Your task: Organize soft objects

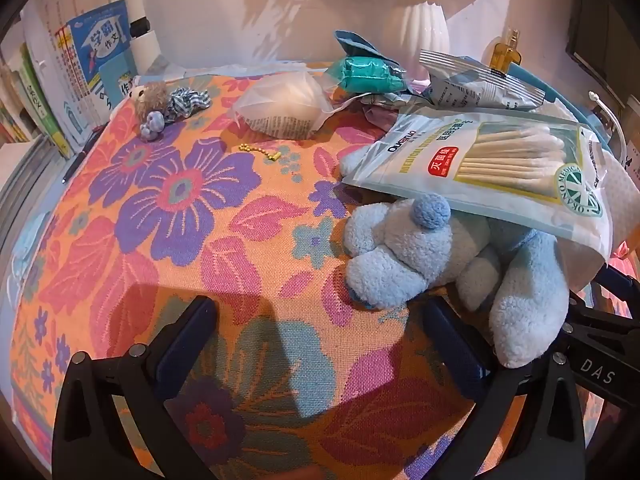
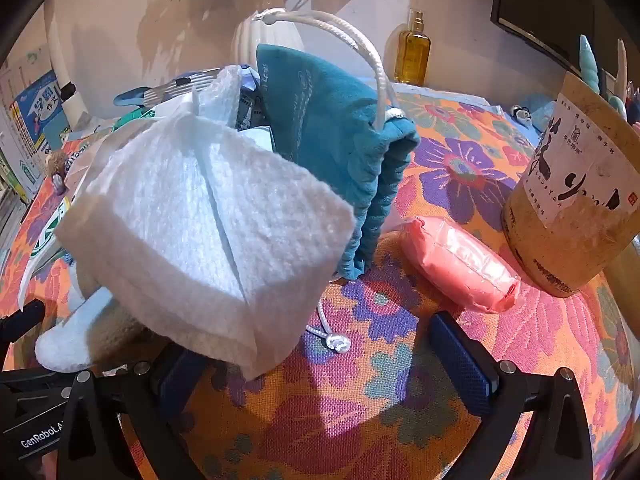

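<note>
A light blue plush toy (image 1: 432, 256) lies on the floral tablecloth (image 1: 180, 208), partly under a cotton swab bag (image 1: 500, 160). My left gripper (image 1: 320, 344) is open and empty, its right finger (image 1: 452, 344) beside the plush. A small brown plush (image 1: 150, 98) with a blue checked cloth (image 1: 188, 102) lies far left. In the right wrist view a white folded cloth (image 2: 208, 224) lies over my left finger, next to a teal drawstring pouch (image 2: 336, 148). My right gripper (image 2: 320, 364) is open. A pink soft pack (image 2: 460, 264) lies just ahead of its right finger (image 2: 464, 360).
A clear bag with white filling (image 1: 284, 108), a teal pack (image 1: 368, 74) and foil packets (image 1: 480, 88) crowd the back. A gold ball chain (image 1: 260, 151) lies mid-table. Books (image 1: 80, 72) stand at left. A cork canister (image 2: 568, 208), an amber bottle (image 2: 414, 50) and a white vase (image 2: 264, 40) stand behind.
</note>
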`<state>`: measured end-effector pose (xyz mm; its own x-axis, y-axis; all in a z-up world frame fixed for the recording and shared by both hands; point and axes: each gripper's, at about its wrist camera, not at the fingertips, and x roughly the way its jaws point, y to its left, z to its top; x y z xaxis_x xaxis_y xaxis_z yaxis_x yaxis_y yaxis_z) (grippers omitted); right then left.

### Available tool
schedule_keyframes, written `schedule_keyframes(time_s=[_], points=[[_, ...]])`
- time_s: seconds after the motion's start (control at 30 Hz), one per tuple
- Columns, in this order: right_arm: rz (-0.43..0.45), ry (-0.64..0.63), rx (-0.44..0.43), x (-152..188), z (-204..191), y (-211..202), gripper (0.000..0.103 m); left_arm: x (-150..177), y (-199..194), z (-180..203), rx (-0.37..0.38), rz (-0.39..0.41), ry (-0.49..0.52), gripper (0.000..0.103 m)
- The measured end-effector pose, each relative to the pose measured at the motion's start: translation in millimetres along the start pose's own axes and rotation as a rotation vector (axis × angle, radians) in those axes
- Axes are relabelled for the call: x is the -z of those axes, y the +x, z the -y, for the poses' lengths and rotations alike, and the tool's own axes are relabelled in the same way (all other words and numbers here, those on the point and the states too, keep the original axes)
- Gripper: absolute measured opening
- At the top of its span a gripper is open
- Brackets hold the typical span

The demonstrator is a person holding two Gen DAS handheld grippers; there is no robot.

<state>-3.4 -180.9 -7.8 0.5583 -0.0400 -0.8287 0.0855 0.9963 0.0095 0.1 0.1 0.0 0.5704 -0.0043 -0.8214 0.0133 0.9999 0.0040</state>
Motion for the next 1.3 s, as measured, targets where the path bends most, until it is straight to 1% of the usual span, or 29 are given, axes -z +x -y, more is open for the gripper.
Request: schedule_keyframes(time_s=[0.73,0.77,0.8,0.83,0.87,0.9,0.97,1.0,1.03,1.07,1.1,1.13,1.17,1.23,1.27,1.3], points=[[0.002,0.004,0.001,-0.2,-0.5,-0.1,0.103,0.5,-2.7,-1.4,0.001,-0.004,0.008,0.103],[-0.002,0.005,0.0,-0.2,-0.1,-0.1,0.103,1.6,-5.1,-0.6,0.008,-0.015,0.018,0.103],[-0.025,0.002,-0.003,-0.3,0.0,-0.8,0.103,4.5,-9.2,0.1,0.026,-0.024,0.025,0.102],[-0.072,-0.026,-0.014,-1.1,-1.5,-1.9,0.103,9.2,-14.1,0.6,0.055,-0.027,0.03,0.102],[-0.12,-0.046,-0.037,-1.2,-1.0,-5.7,0.103,12.3,-18.2,0.3,0.073,-0.02,0.034,0.102],[-0.127,-0.057,-0.056,2.7,-1.0,-7.7,0.103,16.2,-26.4,0.1,0.097,-0.001,0.038,0.102],[-0.131,-0.083,-0.081,15.6,1.8,-18.1,0.103,24.1,-55.1,-4.9,0.11,0.114,0.024,0.102],[-0.122,-0.07,-0.087,23.2,4.7,-25.7,0.103,25.2,-65.9,-7.3,0.11,0.159,0.024,0.102],[-0.091,-0.06,-0.118,31.9,6.4,-35.9,0.103,25.9,-78.7,-7.4,0.111,0.211,0.033,0.102],[-0.046,-0.066,-0.169,39.1,6.5,-46.3,0.103,24.4,-88.8,-5.8,0.105,0.255,0.049,0.102],[0.019,-0.079,-0.199,44.3,6.1,-58.9,0.103,21.6,-94.8,-2.9,0.095,0.286,0.064,0.102],[0.104,-0.099,-0.18,47.4,3.5,-72.4,0.103,18.6,-99.8,-0.3,0.084,0.325,0.078,0.102],[0.189,-0.119,-0.129,47.7,0.4,-84.5,0.103,15.6,-101.1,1.0,0.08,0.358,0.08,0.102],[0.318,-0.131,-0.055,43.4,-3.8,-98.3,0.103,10.1,-92.8,-0.6,0.077,0.405,0.061,0.102],[0.357,-0.127,-0.047,40.6,-4.8,-99.3,0.103,7.1,-84.6,-0.4,0.075,0.404,0.05,0.102],[0.377,-0.124,-0.052,37.9,-6.5,-97.8,0.103,4.4,-74.0,0.2,0.074,0.389,0.039,0.102]])
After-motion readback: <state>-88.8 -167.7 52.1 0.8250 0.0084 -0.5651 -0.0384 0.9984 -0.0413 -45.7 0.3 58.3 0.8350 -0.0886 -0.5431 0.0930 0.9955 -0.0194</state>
